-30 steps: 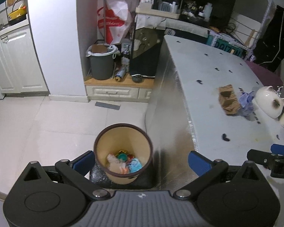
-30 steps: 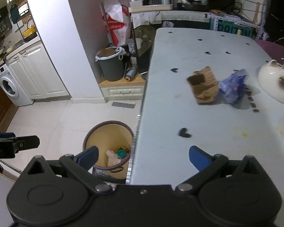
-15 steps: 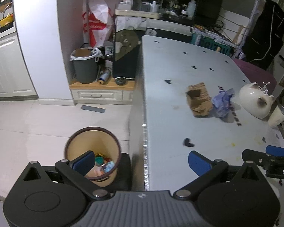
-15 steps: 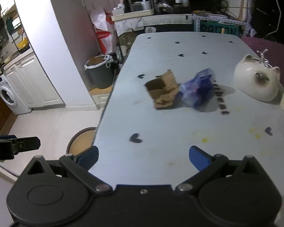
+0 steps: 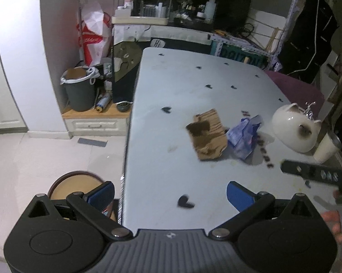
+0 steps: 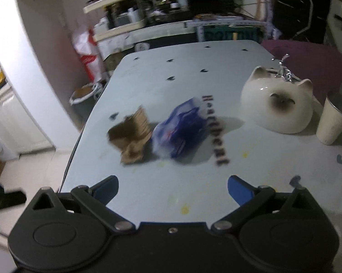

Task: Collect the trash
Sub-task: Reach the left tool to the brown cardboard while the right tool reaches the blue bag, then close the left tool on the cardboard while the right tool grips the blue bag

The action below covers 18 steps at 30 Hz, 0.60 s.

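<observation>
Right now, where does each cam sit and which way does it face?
Left wrist: on the left gripper, over the table's near-left edge, facing along it; bin on the floor lower left; own open fingers, right gripper at right edge.
Right wrist: on the right gripper, over the table, facing the same way; own open fingers.
Shared: cardboard, blue wrapper, cat jar, cup.

White tiled floor [image 5: 34, 154], cluttered shelves [image 5: 143, 2]

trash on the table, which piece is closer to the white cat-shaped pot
The crumpled blue wrapper; it lies between the brown cardboard piece and the white cat-shaped pot.
</observation>
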Each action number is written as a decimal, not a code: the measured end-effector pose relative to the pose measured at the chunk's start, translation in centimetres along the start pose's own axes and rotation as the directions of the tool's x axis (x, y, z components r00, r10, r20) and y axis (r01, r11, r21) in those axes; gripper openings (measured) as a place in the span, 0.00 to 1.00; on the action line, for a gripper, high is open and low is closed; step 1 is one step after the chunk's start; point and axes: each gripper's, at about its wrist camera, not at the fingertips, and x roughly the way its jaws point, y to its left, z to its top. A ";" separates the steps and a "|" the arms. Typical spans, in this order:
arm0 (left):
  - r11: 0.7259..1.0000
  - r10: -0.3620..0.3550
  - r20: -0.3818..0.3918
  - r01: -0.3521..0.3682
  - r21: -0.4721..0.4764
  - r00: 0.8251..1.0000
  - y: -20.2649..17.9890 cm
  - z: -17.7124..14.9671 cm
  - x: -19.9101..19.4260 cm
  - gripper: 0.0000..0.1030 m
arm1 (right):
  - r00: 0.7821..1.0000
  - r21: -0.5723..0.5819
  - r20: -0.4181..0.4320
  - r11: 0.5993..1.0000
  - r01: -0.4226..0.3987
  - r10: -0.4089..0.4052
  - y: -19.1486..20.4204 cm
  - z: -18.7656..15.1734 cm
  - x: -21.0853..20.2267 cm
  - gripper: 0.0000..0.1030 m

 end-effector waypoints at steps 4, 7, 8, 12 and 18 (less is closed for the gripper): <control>0.999 -0.034 0.019 0.034 -0.013 0.999 -0.9 1.0 1.5 1.00 | 1.000 0.101 0.015 0.995 0.002 -0.004 -1.1 2.3 3.1 0.98; 0.997 -0.065 0.019 0.066 -0.037 0.998 -1.2 1.4 2.9 1.00 | 1.000 0.150 0.019 0.989 -0.010 0.007 -1.1 3.6 5.4 0.84; 0.996 -0.071 0.014 0.072 -0.046 0.997 -1.3 1.5 3.5 1.00 | 1.000 0.173 0.019 0.985 -0.014 0.011 -1.1 3.8 6.2 0.81; 0.991 -0.102 0.012 0.103 -0.088 0.995 -1.4 2.0 5.6 1.00 | 0.999 0.278 0.028 0.960 -0.023 0.016 -1.3 4.3 8.9 0.71; 0.965 -0.171 0.008 0.169 -0.200 0.985 -1.1 2.8 8.8 0.95 | 0.998 0.351 0.015 0.934 -0.058 0.056 -1.7 4.2 12.5 0.50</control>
